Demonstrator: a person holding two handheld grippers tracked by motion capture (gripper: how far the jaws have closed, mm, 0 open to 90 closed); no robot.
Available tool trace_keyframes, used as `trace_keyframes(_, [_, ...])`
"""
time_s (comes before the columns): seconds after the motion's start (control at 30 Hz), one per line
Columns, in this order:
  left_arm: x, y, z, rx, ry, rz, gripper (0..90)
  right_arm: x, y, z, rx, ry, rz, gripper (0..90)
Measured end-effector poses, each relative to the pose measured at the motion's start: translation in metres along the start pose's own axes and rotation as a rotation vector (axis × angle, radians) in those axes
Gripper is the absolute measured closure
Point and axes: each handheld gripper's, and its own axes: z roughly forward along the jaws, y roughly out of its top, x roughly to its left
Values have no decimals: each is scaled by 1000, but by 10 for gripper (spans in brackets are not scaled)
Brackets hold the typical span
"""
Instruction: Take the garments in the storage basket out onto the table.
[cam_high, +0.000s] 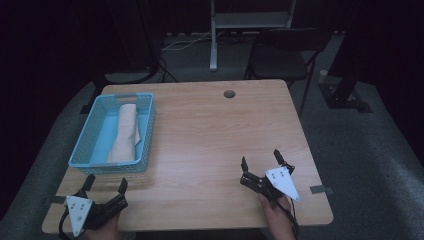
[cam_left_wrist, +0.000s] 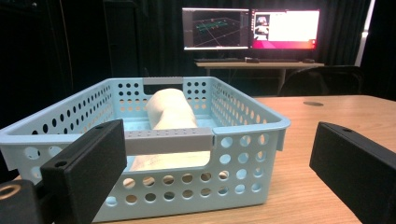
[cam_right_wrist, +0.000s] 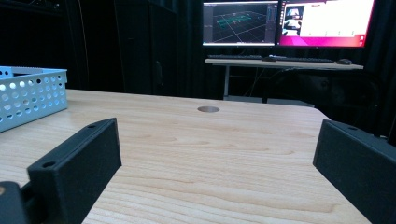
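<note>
standing near the left hand-held gripper (cam_high: 106, 186) — blue basket (cam_high: 85, 145) holding cloth (cam_high: 126, 131).

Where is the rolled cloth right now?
In the high view, the rolled cloth lies inside the blue basket on the table's left, just beyond the open left gripper.

Light-blue perforated basket (cam_high: 95, 130) standing upright near the worktop's (cam_high: 215, 145) left edge; a cream folded cloth (cam_high: 125, 132) lies lengthwise inside it, towards the basket's right wall.

Cloth (cam_high: 125, 132) in basket (cam_high: 82, 150), table's (cam_high: 210, 145) left side
</note>
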Motion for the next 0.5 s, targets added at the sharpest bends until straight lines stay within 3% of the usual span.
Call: trace_keyframes(0.5, [-2, 0, -2, -11, -45, -16, 34, 0, 0, 0, 0, 0, 1, 2])
